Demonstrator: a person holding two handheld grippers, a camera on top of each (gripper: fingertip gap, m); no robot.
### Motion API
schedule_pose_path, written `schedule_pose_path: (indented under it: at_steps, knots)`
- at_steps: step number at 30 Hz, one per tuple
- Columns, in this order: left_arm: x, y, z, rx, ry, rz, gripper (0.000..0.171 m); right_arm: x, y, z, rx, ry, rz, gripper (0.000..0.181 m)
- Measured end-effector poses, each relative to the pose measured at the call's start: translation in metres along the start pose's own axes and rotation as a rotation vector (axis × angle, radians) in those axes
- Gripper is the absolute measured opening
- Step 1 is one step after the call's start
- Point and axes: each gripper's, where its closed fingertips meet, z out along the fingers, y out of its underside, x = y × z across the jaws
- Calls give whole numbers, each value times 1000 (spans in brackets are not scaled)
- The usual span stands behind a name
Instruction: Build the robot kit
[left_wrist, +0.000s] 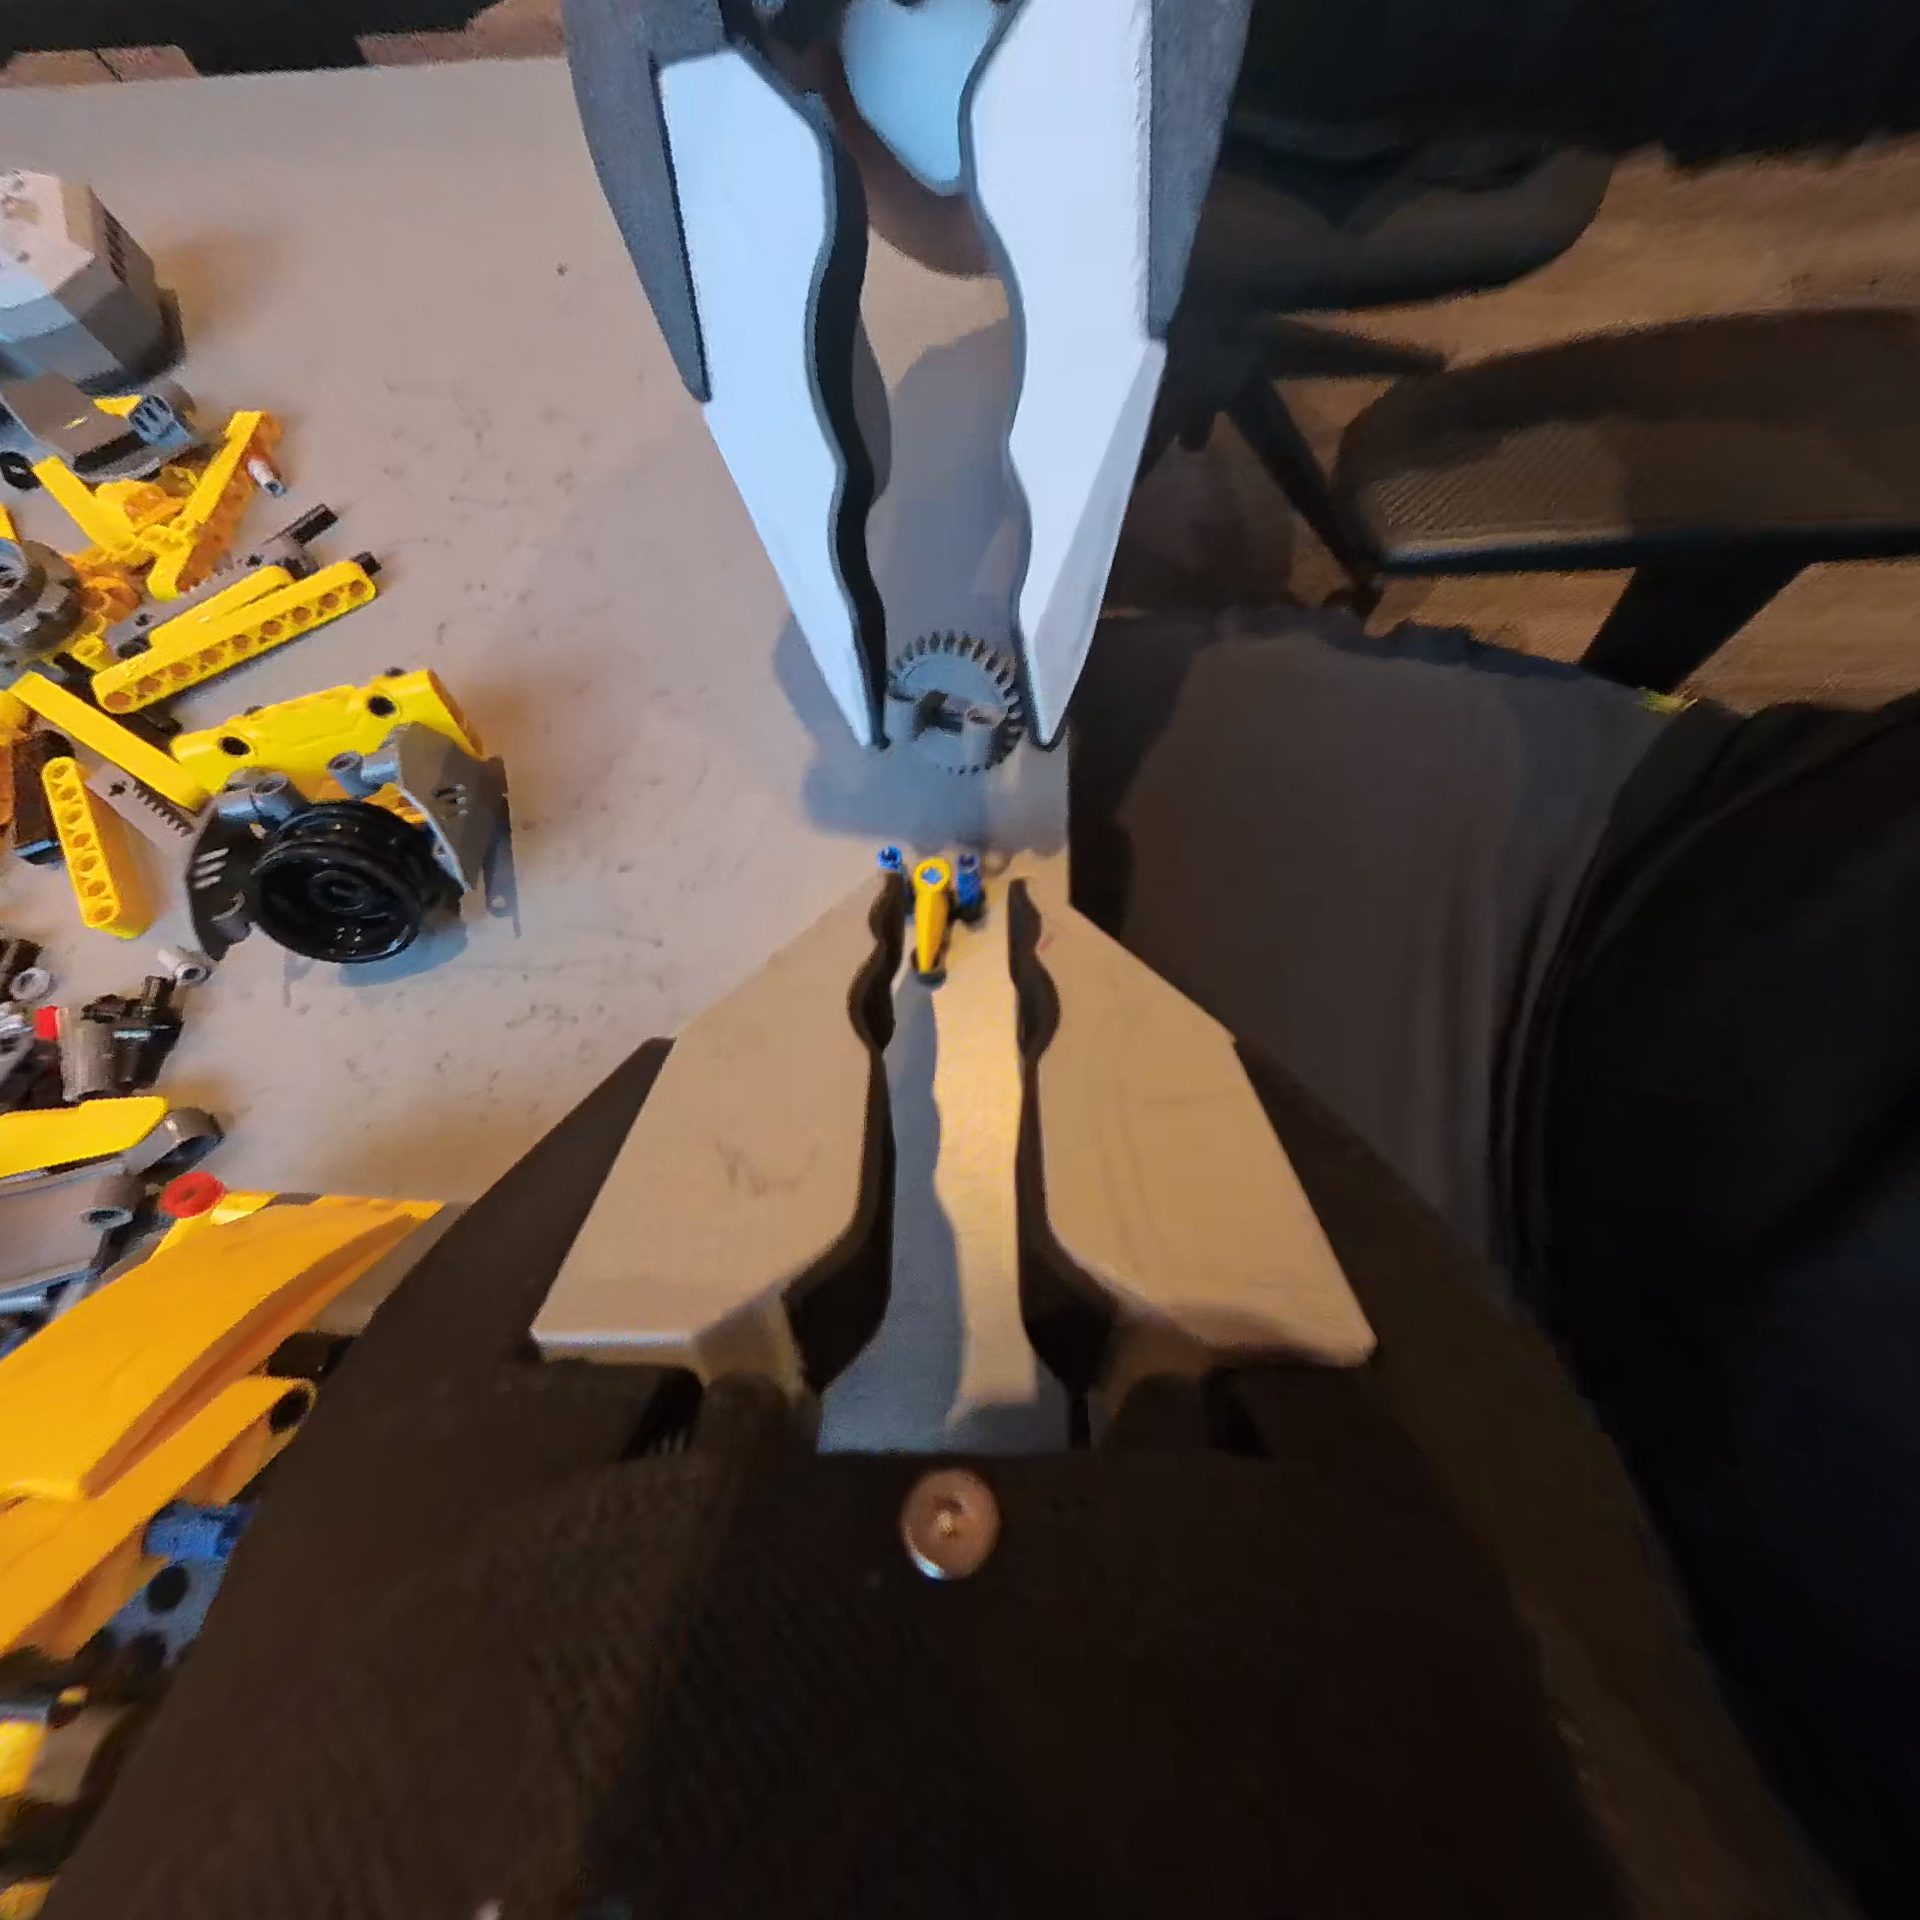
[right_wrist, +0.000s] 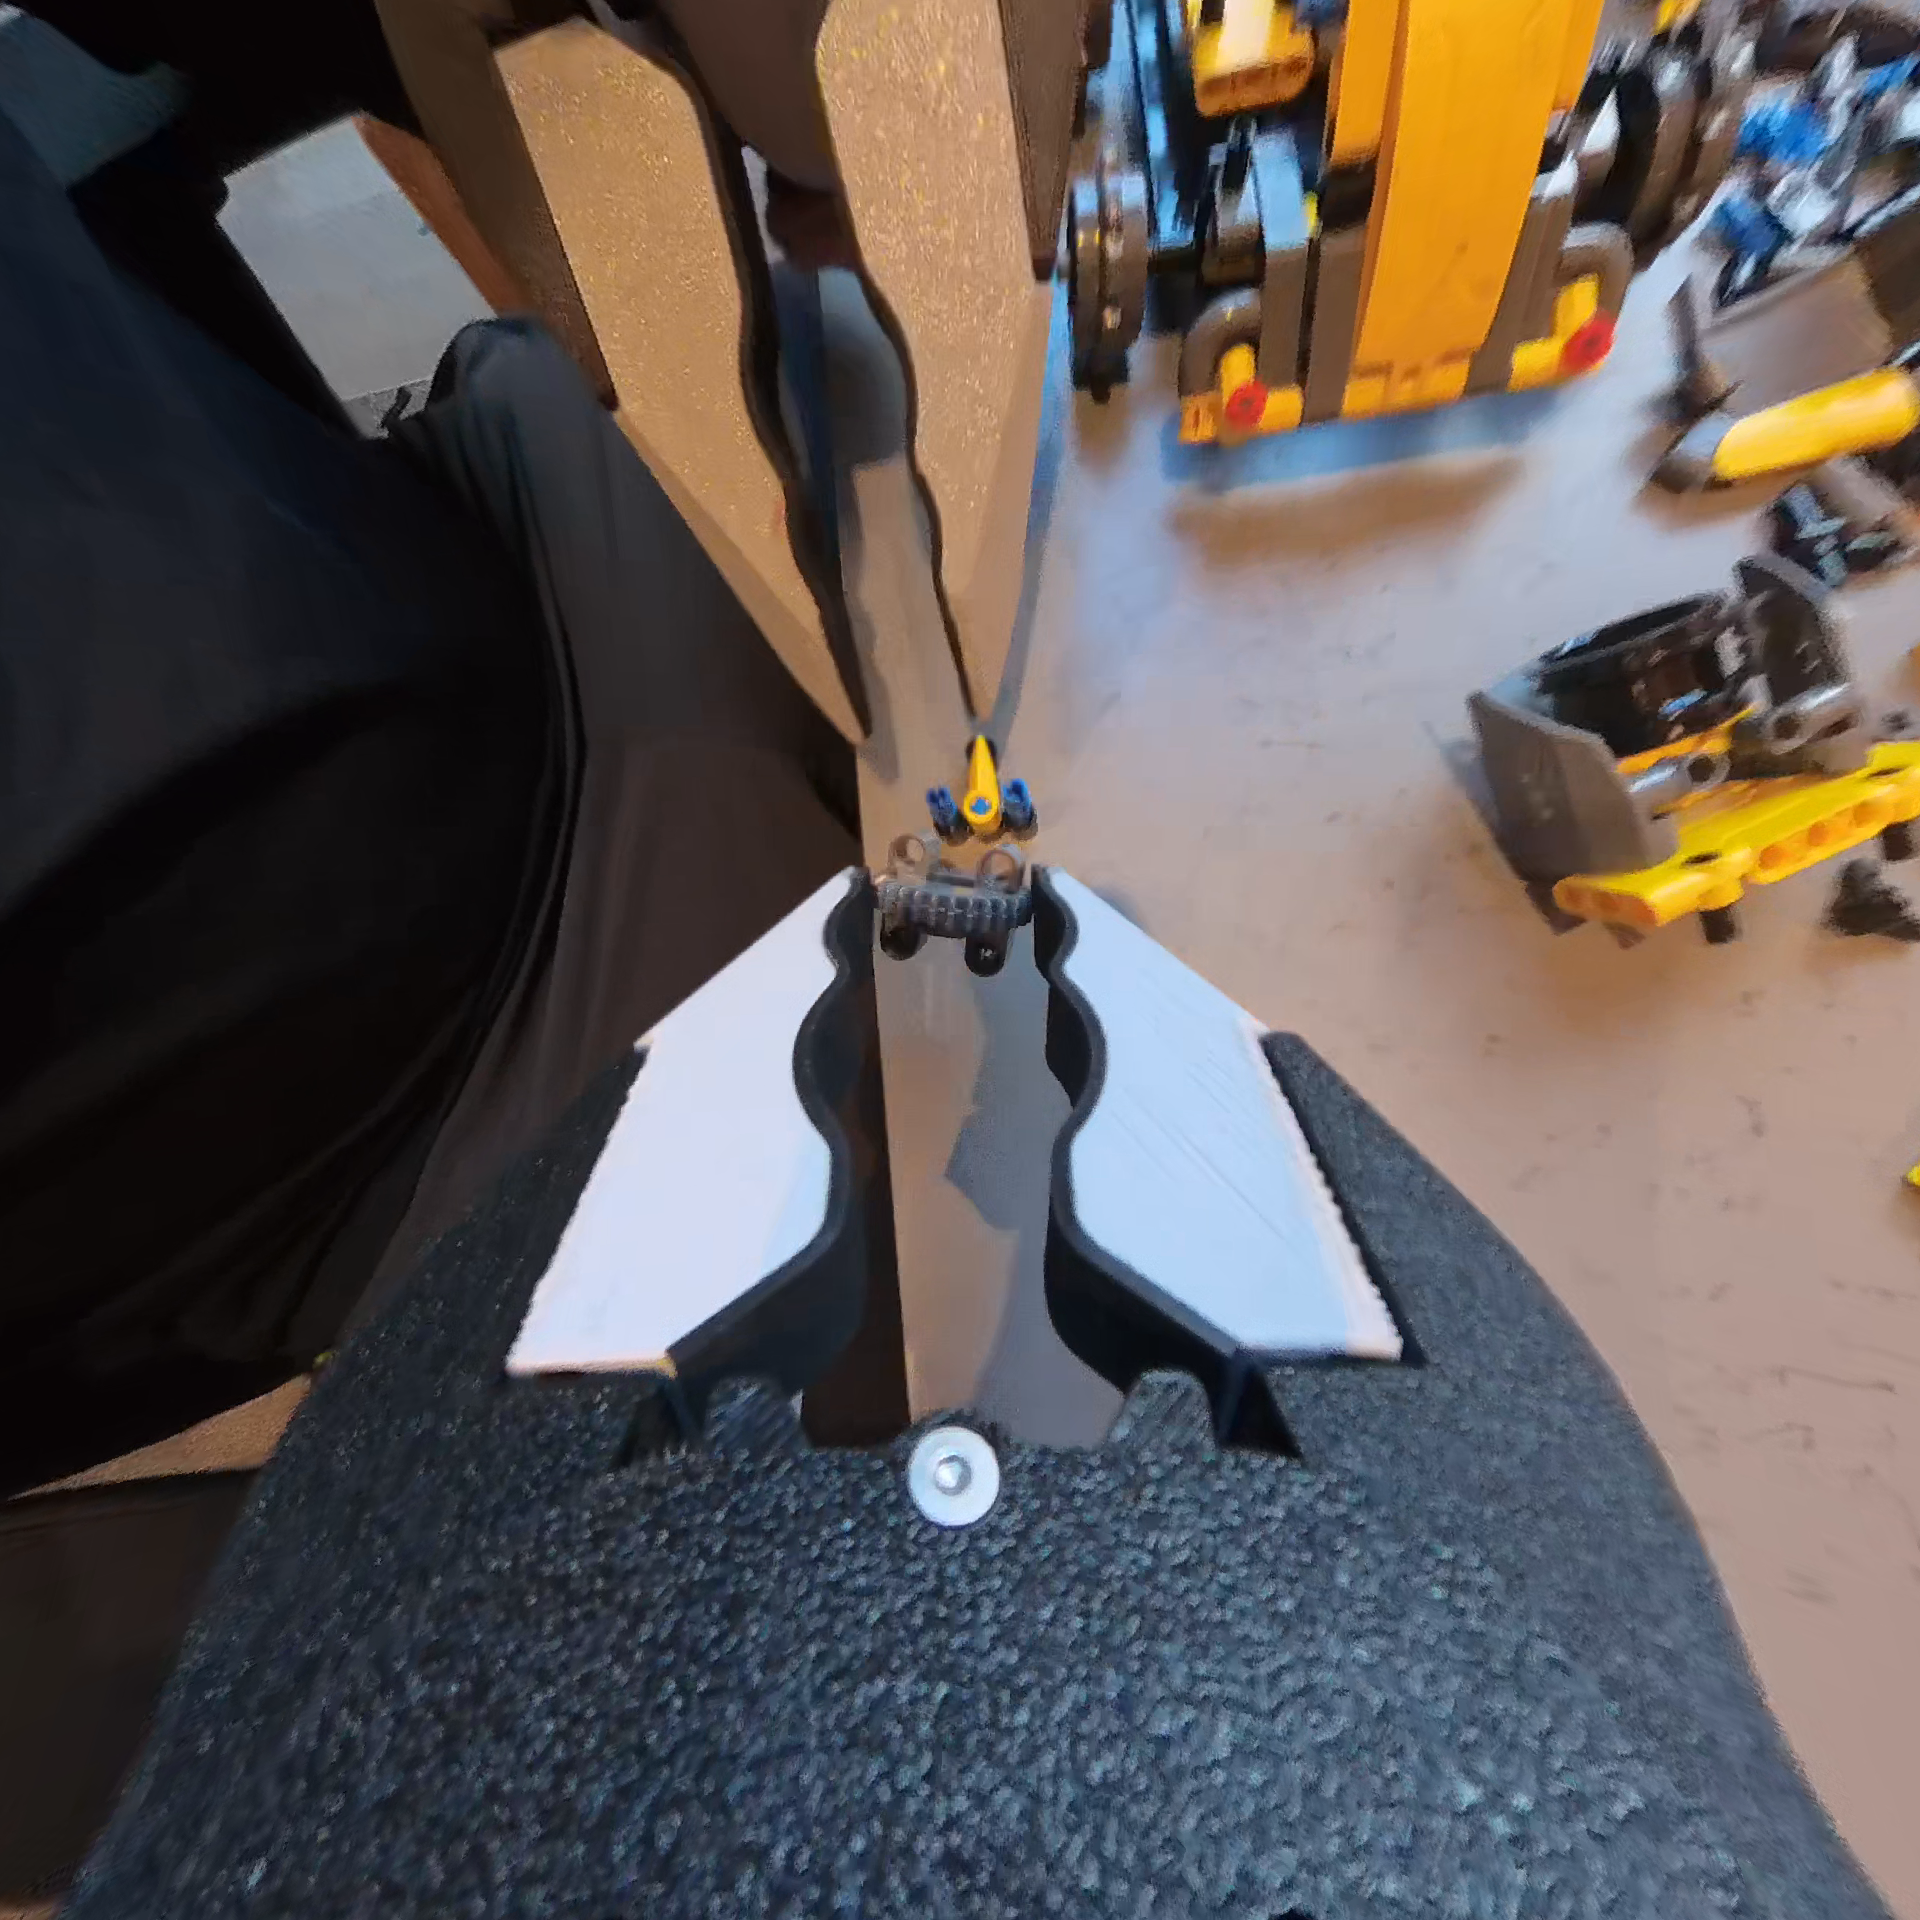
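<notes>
1. Beige tabletop (left_wrist: 436, 343) with a mottled surface fills most of both views; a person in dark clothing (left_wrist: 1455, 935) sits at its near edge.
2. Yellow and grey toy vehicle (right_wrist: 1382, 208), built from construction bricks, stands on the table well apart from the 2 grippers, with red round studs along its lower edge.
3. Scattered yellow, grey and black building pieces lie in a loose pile (left_wrist: 156, 623) on the table, off to the left in the left wrist view.
4. Among them sits a grey and yellow sub-assembly with a black wheel hub (left_wrist: 338, 883), resting on the table near that pile.
5. Left gripper (left_wrist: 945, 894) has tan fingers with only a narrow gap between the tips. They are clamped on a small yellow connector (left_wrist: 928, 914), which has 2 blue pins (left_wrist: 968, 878) at its far end.
6. Right gripper (right_wrist: 951, 894) has white fingers and points straight at the left one, tip to tip. Its fingers are closed on the rim of a small grey gear (left_wrist: 948, 707), which carries short dark pins.
7. The gear and the yellow connector hang just above the table near its front edge, very near each other; I cannot tell whether they touch.
</notes>
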Motion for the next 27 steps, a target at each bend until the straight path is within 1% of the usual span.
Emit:
schedule_pose_path:
  at_steps: [3, 5, 8, 10, 15, 18, 19, 20, 21, 23, 27]
  knots:
    - [3, -19, -9, 66, 57, -154, 14, -2, -14, -6, 24, 69, -62, 30]
    - [-3, -22, -14, 72, 56, -254, 11, -1, -19, -8, 10, 134, -98, 30]
    - [5, -29, -17, 102, 149, -362, 20, -4, -27, -8, -7, 194, -146, 30]
    - [11, -33, -16, 127, 207, -398, 21, -6, -33, -8, -17, 233, -188, 30]
    - [12, -30, -14, 130, 233, -453, 16, -5, -38, -7, -74, 361, -319, 30]
    - [13, -29, -14, 139, 261, -484, 14, -5, -37, -7, -88, 388, -340, 30]
    - [13, -29, -14, 145, 268, -493, 12, -6, -37, -7, -87, 390, -343, 30]
    - [13, -29, -15, 157, 282, -502, 3, -7, -37, -7, -83, 391, -349, 30]
    - [14, -32, -18, 177, 310, -519, 2, -8, -38, -8, -78, 397, -361, 30]
    - [14, -34, -21, 199, 348, -558, 3, -9, -39, -11, -75, 414, -378, 30]
    - [10, -33, -21, 195, 337, -566, 9, -7, -37, -12, -94, 437, -388, 30]
